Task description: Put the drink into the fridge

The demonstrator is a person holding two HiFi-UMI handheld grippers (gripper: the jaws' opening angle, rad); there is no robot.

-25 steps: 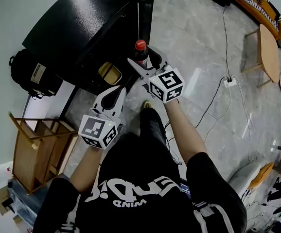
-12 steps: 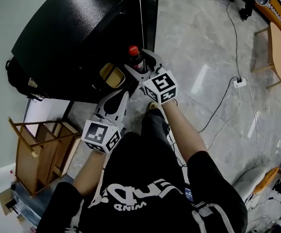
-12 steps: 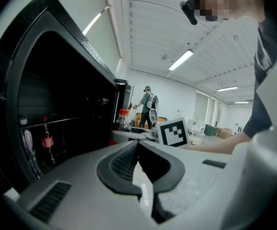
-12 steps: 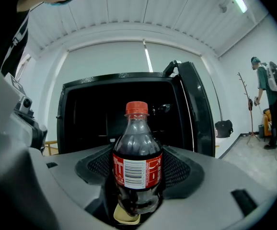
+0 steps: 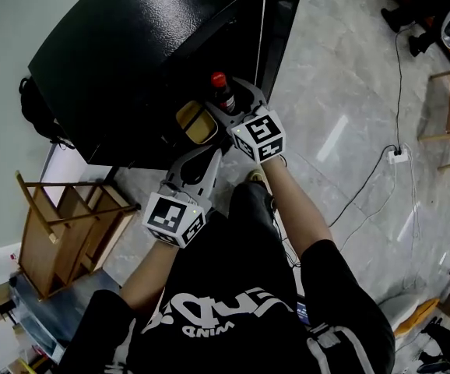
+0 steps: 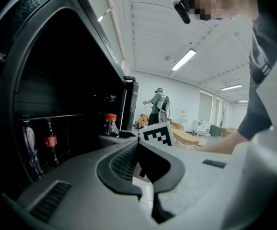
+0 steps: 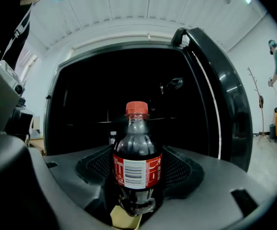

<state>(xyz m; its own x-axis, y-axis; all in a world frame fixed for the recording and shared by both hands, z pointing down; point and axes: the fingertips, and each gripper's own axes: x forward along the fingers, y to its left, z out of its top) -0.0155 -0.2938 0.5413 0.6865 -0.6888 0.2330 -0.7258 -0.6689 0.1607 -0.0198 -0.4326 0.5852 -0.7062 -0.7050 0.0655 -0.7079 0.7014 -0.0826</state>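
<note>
We find the right gripper (image 7: 138, 174) clamped on the drink bottle (image 7: 137, 150), which stands upright between its jaws, cap up. The open fridge (image 7: 81, 109) lies straight ahead, with the bottle just before its opening. The left gripper (image 6: 138, 146), its jaws together and empty, sits further back.

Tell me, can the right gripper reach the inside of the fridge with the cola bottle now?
Probably yes. The right gripper is shut on the cola bottle, the fridge door stands open at the right, and the dark fridge opening lies straight ahead with nothing seen between.
</note>
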